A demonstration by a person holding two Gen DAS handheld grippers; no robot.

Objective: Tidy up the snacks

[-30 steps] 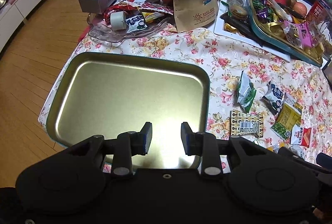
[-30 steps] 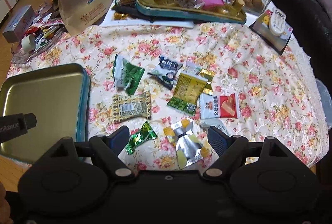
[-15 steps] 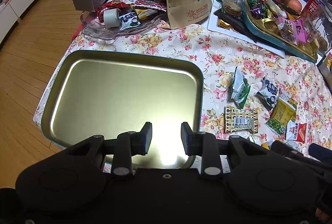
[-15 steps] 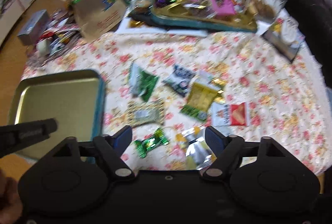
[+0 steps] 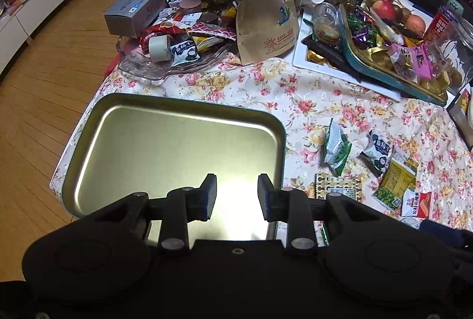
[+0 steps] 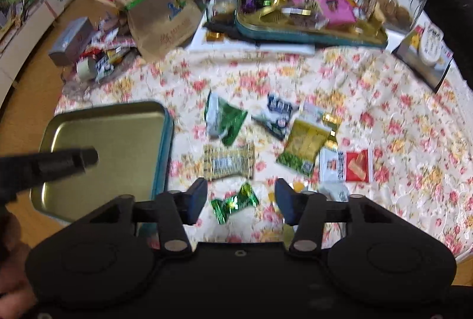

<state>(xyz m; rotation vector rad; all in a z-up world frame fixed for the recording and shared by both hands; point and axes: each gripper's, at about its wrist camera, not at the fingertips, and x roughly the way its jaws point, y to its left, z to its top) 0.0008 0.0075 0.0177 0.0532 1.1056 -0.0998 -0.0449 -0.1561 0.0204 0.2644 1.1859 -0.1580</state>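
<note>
A gold metal tray [image 5: 165, 141] with a teal outer wall is seen at the near left corner of the counter [image 5: 310, 100], which is covered by a floral cloth. The left hand-held gripper [image 5: 236, 195] is held above the near part of the tray, its jaws apart and nothing between them. The right hand-held gripper [image 6: 240, 202] is held just right of the tray, jaws apart, and a green foil candy [image 6: 233, 205] is seen on the cloth between its fingertips, not gripped. Beyond the candy, right of the tray, loose snacks are scattered: a patterned cracker packet [image 6: 229, 162], a green and white packet [image 6: 223, 121], a dark blue packet [image 6: 276, 115], a yellow-green packet [image 6: 304, 146] and a red and white packet [image 6: 346, 165]. A brown paper bag [image 5: 263, 14] is seen beyond the tray's far edge.
</note>
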